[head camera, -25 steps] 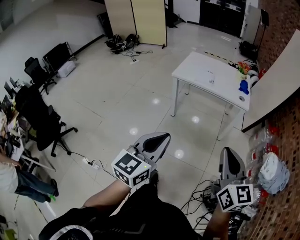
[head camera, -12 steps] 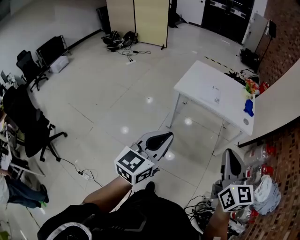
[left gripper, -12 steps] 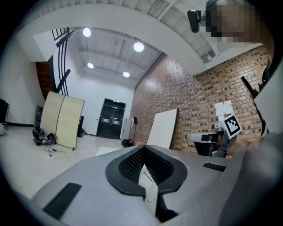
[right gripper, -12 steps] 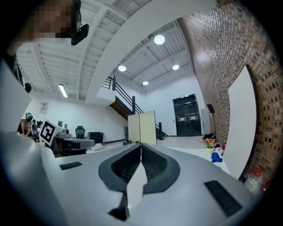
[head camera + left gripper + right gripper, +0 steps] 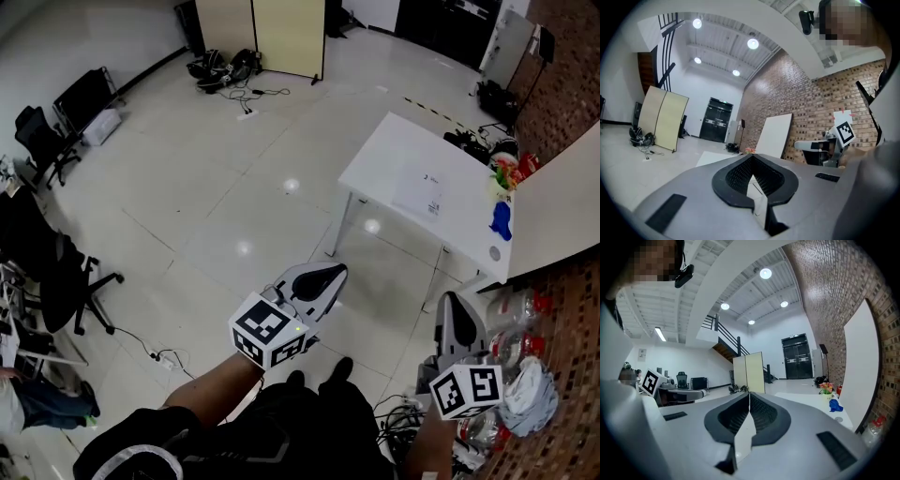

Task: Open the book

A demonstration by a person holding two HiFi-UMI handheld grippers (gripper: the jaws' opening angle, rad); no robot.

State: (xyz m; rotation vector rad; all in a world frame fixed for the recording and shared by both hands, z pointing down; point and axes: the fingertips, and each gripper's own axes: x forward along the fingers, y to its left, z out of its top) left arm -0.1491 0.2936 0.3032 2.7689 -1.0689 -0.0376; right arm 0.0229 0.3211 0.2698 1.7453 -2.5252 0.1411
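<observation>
A white table (image 5: pixel 375 173) stands ahead on the shiny floor. On its top lies a flat white item with small print (image 5: pixel 419 195), which may be the book. My left gripper (image 5: pixel 325 277) and right gripper (image 5: pixel 454 307) are held out level over the floor, well short of the table. Both are shut with nothing between the jaws. In the left gripper view the left gripper (image 5: pixel 752 156) has its tips together, and so does the right gripper (image 5: pixel 749 393) in the right gripper view. A blue object (image 5: pixel 501 220) and flowers (image 5: pixel 506 172) sit at the table's right end.
A large white board (image 5: pixel 553 202) leans on the brick wall beside the table. Bottles and a bag (image 5: pixel 527 389) lie at the wall's foot, with cables (image 5: pixel 398 417) by my feet. Office chairs (image 5: pixel 52 277) stand at the left, and a yellow folding screen (image 5: pixel 286 33) at the back.
The table and floor have slid toward me as I walked forward. Both grippers kept their pose and stayed shut.
</observation>
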